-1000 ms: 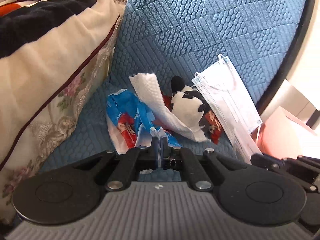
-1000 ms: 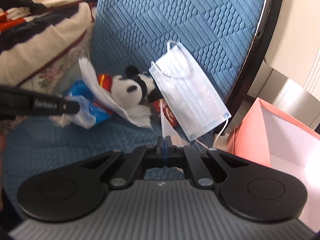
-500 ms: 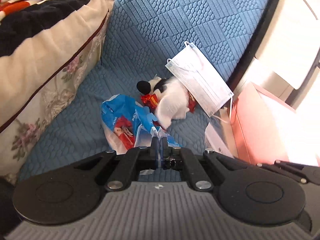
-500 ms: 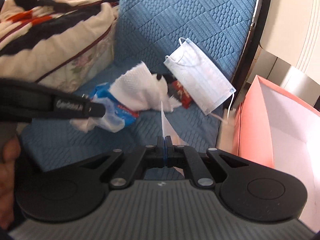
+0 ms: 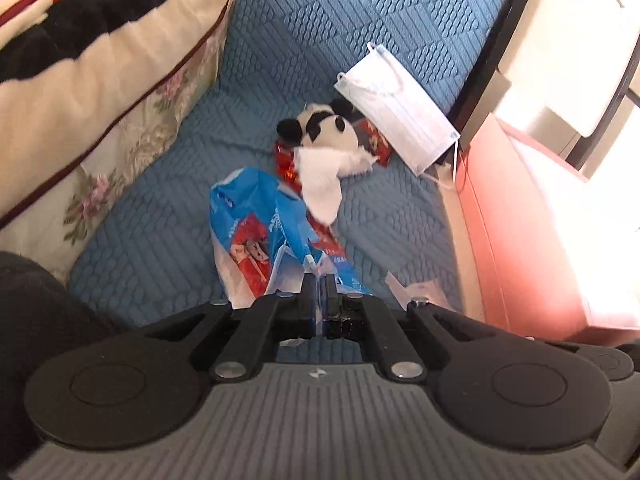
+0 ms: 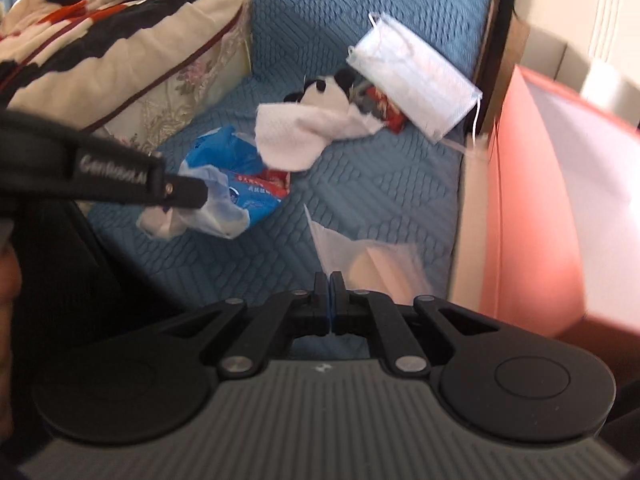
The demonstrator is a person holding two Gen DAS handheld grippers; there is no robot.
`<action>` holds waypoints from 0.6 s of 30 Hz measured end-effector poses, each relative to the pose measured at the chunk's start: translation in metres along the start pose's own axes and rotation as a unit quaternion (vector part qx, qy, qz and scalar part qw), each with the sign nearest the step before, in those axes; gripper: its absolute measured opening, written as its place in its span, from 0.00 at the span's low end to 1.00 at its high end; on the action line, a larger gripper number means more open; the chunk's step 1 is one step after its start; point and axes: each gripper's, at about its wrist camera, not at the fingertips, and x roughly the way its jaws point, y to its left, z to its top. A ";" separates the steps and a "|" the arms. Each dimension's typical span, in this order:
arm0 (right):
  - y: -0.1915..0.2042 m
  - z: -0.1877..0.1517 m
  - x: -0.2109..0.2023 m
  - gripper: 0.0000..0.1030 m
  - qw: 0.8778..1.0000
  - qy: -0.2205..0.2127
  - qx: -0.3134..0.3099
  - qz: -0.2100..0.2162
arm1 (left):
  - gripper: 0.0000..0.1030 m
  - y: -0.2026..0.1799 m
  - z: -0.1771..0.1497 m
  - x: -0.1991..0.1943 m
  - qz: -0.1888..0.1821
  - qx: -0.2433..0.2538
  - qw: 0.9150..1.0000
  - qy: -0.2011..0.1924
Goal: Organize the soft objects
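My left gripper [image 5: 319, 280] is shut on the edge of a crumpled blue, red and white plastic bag [image 5: 260, 232]; from the right wrist it shows as a black finger [image 6: 176, 194] pinching that bag [image 6: 236, 196]. My right gripper [image 6: 330, 280] is shut on a thin clear plastic wrapper [image 6: 372, 256], which trails toward the seat's right edge [image 5: 420, 292]. Behind them lie a panda plush [image 5: 324, 128] [image 6: 324, 92] with a white tissue [image 5: 320, 184] [image 6: 292, 140] draped over its front, a red packet [image 5: 374, 142] and a pale blue face mask [image 5: 396, 108] [image 6: 416, 88].
All of it rests on a blue quilted seat [image 5: 160, 220]. A floral pillow with a striped blanket on top [image 5: 100, 80] [image 6: 120, 40] fills the left side. A pink open box [image 5: 520, 220] [image 6: 532, 200] stands beside the seat's right edge. A hand shows at the far left [image 6: 8, 280].
Both grippers have drawn back from the pile, still shut on the blue bag and the clear wrapper. The tissue has slid down in front of the panda. More of the pink box shows.
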 end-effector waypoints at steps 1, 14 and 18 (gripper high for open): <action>-0.001 -0.002 0.000 0.05 1.000 0.002 0.009 0.003 | 0.04 0.000 -0.001 0.000 0.003 -0.003 1.000 0.001; -0.021 0.000 -0.009 0.49 0.996 -0.032 0.072 0.047 | 0.52 0.015 0.002 -0.008 0.031 -0.052 0.998 0.009; -0.024 0.004 -0.008 0.56 0.995 -0.043 0.077 0.043 | 0.52 0.015 0.004 0.000 0.041 -0.053 0.998 0.009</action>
